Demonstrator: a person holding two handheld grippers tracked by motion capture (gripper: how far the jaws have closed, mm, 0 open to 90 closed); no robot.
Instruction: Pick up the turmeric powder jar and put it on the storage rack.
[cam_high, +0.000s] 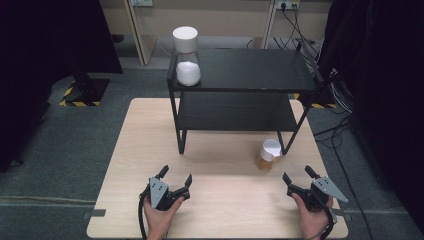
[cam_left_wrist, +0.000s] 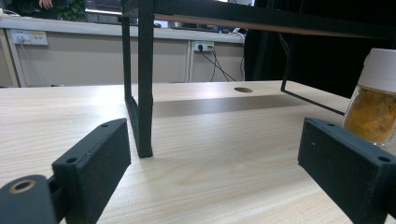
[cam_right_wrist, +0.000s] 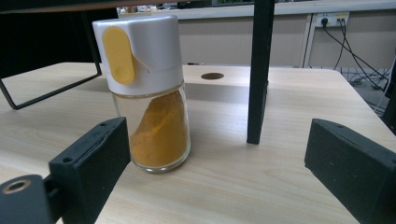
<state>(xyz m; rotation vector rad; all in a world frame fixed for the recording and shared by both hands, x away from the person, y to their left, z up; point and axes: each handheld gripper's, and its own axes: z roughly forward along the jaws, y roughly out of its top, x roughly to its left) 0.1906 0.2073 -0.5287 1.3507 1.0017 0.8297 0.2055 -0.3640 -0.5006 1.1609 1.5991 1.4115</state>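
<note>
Nothing moved yet: both tools, left (cam_high: 175, 176) and right (cam_high: 296, 175), gape empty; turmeric shaker (cam_high: 268, 154) stands at the right tool's eleven o'clock on the bench (cam_high: 125, 165).

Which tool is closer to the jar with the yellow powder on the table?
The right tool. The jar with the yellow powder stands just ahead of it, slightly to its left. The left tool is much farther away, across the table on the jar's left side.
</note>
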